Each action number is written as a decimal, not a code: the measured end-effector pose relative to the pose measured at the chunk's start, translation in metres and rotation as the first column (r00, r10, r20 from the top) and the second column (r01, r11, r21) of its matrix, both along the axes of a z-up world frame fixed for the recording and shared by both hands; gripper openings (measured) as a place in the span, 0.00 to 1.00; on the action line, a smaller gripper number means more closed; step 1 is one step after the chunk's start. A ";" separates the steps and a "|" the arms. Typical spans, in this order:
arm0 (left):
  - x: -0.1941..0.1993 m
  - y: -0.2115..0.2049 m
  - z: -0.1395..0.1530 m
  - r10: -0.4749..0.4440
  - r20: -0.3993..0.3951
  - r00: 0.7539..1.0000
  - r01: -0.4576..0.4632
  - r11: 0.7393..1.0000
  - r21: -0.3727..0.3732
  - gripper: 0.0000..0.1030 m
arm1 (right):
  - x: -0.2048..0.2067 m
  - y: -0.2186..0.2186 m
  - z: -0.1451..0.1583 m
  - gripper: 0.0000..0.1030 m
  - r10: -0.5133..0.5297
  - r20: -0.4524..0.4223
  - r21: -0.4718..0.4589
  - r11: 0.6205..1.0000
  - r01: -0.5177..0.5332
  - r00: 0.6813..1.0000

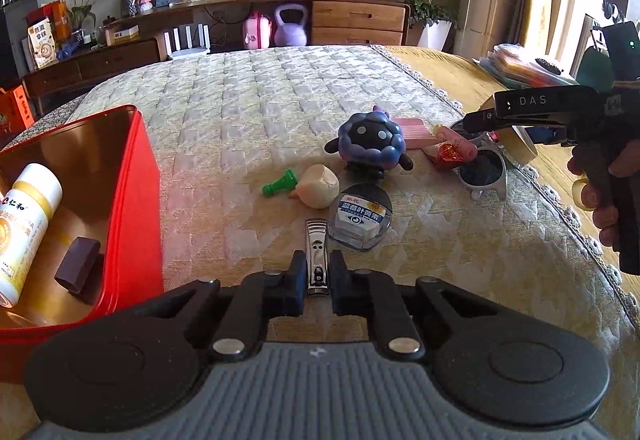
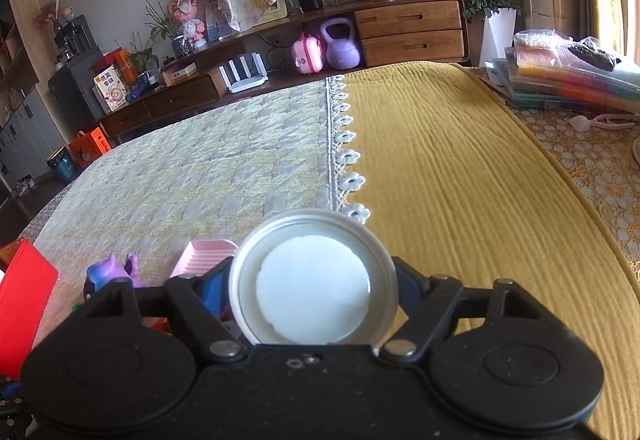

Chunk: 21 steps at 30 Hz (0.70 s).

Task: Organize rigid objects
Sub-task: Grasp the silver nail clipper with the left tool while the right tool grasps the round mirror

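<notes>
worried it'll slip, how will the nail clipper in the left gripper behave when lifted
The nail clipper looks like polished metal, so probably stiff but slippery. It is narrow and gripped near one end by the left gripper, so it may pivot.

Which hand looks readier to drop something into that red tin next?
Probably the left. The left gripper is shut on the nail clipper, and the red tin sits close beside it. The right gripper holds a round lid farther from the tin.
</notes>
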<state>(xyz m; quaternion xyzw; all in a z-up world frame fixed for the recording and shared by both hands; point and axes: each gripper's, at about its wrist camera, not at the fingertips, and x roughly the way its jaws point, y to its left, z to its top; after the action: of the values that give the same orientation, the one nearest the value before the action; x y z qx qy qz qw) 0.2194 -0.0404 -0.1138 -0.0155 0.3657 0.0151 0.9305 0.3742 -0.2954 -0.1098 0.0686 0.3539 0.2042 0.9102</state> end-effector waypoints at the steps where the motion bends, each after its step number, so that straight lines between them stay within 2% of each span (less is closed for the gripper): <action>1: 0.000 0.000 0.000 -0.001 0.000 1.000 0.001 1.000 0.001 0.11 | -0.001 0.000 0.000 0.76 0.002 0.000 0.001 1.000 -0.002 1.000; 11: -0.004 0.005 0.004 0.003 -0.020 1.000 -0.003 1.000 -0.010 0.11 | -0.035 0.011 0.025 0.76 0.010 0.055 -0.110 0.994 -0.004 0.998; 21: -0.024 0.013 0.020 -0.009 -0.006 1.000 0.009 0.998 -0.058 0.11 | -0.107 0.041 0.055 0.76 0.167 0.058 -0.225 0.963 -0.150 0.984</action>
<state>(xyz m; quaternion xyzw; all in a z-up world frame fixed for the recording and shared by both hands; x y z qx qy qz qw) 0.1957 -0.0273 -0.0943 -0.0407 0.3691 0.0005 0.9285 0.2673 -0.2544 -0.0547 -0.0687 0.3436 0.2383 0.9058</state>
